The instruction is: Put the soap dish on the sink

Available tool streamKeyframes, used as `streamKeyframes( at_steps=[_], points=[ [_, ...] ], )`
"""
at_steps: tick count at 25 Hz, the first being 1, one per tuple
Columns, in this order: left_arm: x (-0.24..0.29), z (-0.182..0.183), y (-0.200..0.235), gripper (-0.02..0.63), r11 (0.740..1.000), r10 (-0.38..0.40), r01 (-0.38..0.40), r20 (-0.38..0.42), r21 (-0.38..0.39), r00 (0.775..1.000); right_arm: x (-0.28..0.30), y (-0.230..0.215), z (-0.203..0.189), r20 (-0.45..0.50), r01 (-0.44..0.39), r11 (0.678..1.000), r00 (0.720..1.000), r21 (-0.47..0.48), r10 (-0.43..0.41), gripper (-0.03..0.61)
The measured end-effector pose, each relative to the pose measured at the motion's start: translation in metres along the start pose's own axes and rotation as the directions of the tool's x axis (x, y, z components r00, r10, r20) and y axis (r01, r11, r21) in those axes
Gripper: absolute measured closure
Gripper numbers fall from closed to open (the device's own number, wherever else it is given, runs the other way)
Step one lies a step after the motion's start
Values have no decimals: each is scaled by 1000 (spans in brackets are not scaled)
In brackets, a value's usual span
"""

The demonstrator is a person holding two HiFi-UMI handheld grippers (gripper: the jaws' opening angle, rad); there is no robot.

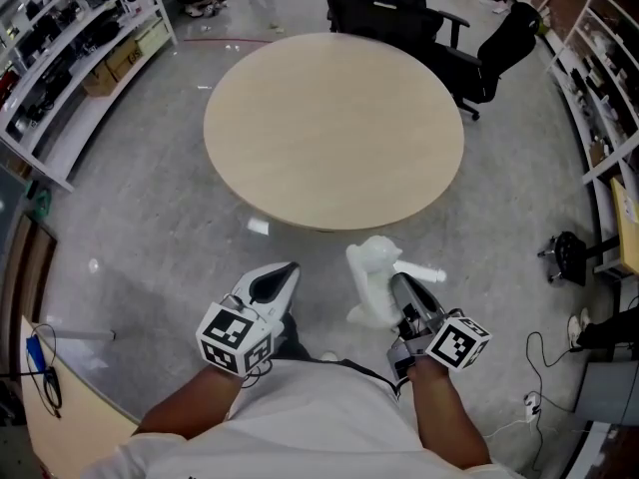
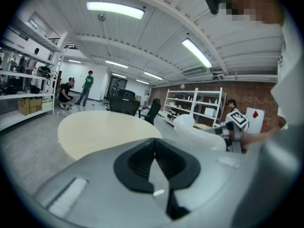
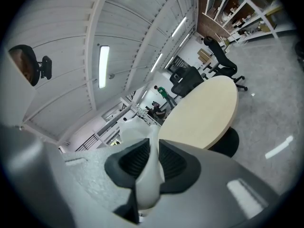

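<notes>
The soap dish (image 1: pixel 374 279) is a translucent white plastic piece, held in the air over the grey floor in front of me. My right gripper (image 1: pixel 401 285) is shut on its edge. In the right gripper view the white plastic (image 3: pixel 148 167) stands squeezed between the two black pads. My left gripper (image 1: pixel 291 268) hangs to the left of the dish, apart from it, with its jaws shut and nothing between them (image 2: pixel 154 158). From the left gripper view the dish (image 2: pixel 199 134) shows to the right, with the right gripper's marker cube (image 2: pixel 236 119) behind it. No sink is in view.
A round beige table (image 1: pixel 334 128) stands ahead on the grey floor. Black office chairs (image 1: pixel 399 13) sit behind it. Shelving lines the left (image 1: pixel 70 48) and right (image 1: pixel 609 98) walls. A desk corner (image 1: pixel 50 417) with cables lies at my lower left.
</notes>
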State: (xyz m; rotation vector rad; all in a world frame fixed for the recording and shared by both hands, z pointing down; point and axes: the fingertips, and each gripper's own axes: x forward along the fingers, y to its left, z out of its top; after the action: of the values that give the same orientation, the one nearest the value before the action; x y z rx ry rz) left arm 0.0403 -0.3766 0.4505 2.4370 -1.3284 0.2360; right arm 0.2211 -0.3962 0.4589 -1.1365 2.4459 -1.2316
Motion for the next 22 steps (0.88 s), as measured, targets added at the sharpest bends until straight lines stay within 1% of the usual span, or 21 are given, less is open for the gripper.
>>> streamKeyframes(
  at_steps=[5, 9, 12, 17, 22],
  points=[
    [14, 7, 37, 606, 1000, -7, 7, -13, -4, 1000, 38, 0, 6, -8, 31, 999, 999, -12, -31, 512],
    [30, 10, 70, 606, 1000, -27, 27, -30, 4, 999, 69, -6, 11, -6, 86, 996, 996, -17, -86, 512],
    [42, 18, 92, 606, 998, -60, 61, -42, 21, 997, 93, -9, 19, 10, 135, 990, 991, -25, -135, 512],
    [62, 26, 130, 606, 994, -103, 106, -64, 42, 993, 135, -25, 28, 46, 238, 971, 970, -25, -237, 512],
    [78, 30, 161, 606, 988, -141, 147, -95, 49, 985, 174, -55, 24, 40, 346, 938, 938, -12, -345, 514]
  ],
)
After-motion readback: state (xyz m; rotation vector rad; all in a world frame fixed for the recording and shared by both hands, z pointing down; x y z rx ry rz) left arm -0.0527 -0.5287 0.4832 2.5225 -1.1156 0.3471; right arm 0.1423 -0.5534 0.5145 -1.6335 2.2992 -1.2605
